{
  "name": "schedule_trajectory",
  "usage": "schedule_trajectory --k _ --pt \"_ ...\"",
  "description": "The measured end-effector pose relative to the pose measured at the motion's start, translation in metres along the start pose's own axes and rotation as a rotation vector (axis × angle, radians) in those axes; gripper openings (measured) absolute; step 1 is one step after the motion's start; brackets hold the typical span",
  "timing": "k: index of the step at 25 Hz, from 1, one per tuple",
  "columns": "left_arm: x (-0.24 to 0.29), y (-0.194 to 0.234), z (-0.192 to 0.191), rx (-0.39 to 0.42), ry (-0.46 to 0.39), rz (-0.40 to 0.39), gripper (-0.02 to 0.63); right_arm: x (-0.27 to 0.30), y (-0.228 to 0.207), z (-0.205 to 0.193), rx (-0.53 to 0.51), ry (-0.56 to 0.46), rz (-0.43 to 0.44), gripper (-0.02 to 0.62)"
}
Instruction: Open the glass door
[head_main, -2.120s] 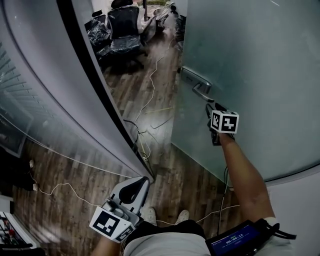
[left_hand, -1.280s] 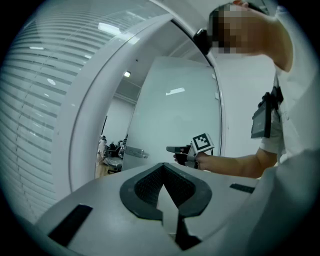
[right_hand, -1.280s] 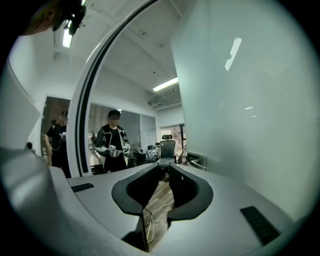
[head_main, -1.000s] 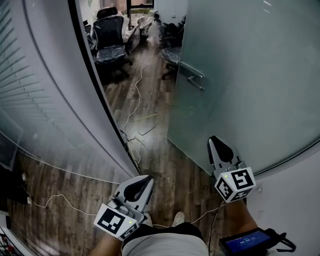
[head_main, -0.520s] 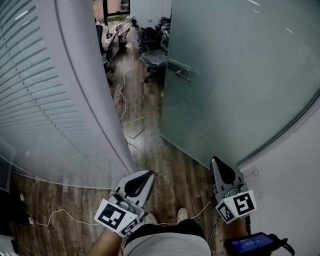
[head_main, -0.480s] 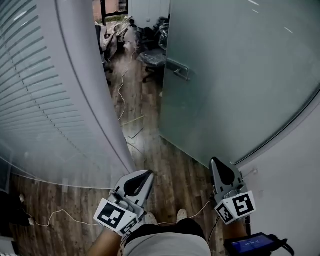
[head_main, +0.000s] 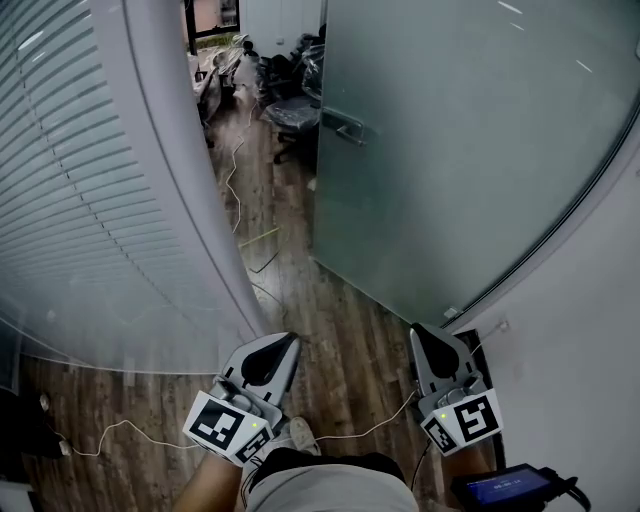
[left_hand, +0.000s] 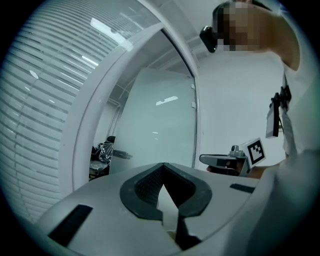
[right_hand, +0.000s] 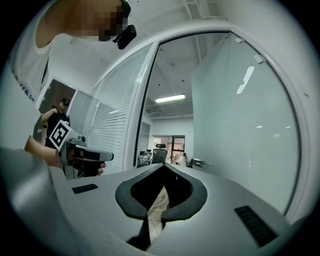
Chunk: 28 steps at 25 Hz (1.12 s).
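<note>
The glass door (head_main: 450, 150) stands swung open, with its metal handle (head_main: 343, 128) near the edge that faces the gap. Both grippers are apart from the door and touch no part of it. The right gripper (head_main: 428, 348) is just below the door's lower corner, and the left gripper (head_main: 272, 350) is further to the left of the door, over the wooden floor (head_main: 340, 310). Each has its jaws closed together with nothing between them. Beyond the door's handle edge, office chairs (head_main: 292, 112) stand in the room.
</note>
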<state>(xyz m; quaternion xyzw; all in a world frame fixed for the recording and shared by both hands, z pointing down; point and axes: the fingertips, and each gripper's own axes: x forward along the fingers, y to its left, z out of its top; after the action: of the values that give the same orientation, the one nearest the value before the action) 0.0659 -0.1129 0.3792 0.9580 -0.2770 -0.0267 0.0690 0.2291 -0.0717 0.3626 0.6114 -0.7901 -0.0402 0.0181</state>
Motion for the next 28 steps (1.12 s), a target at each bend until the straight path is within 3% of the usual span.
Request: schedule_trajectory --k 15,22,28 --pt "-0.074 -0.065 0.039 -0.01 -0.001 0.114 0.0 -0.09 0.029 0.056 0.043 0.0 0.082 0.002" --pt "-0.108 -0.081 0.056 -0.012 0.004 0.117 0.0 -0.107 0.05 0.076 0.052 -0.001 0.078 0.002" --pt "-0.13 -0.088 0.058 0.006 -0.021 0.071 0.0 -0.125 0.075 0.082 0.033 -0.02 0.045 0.002"
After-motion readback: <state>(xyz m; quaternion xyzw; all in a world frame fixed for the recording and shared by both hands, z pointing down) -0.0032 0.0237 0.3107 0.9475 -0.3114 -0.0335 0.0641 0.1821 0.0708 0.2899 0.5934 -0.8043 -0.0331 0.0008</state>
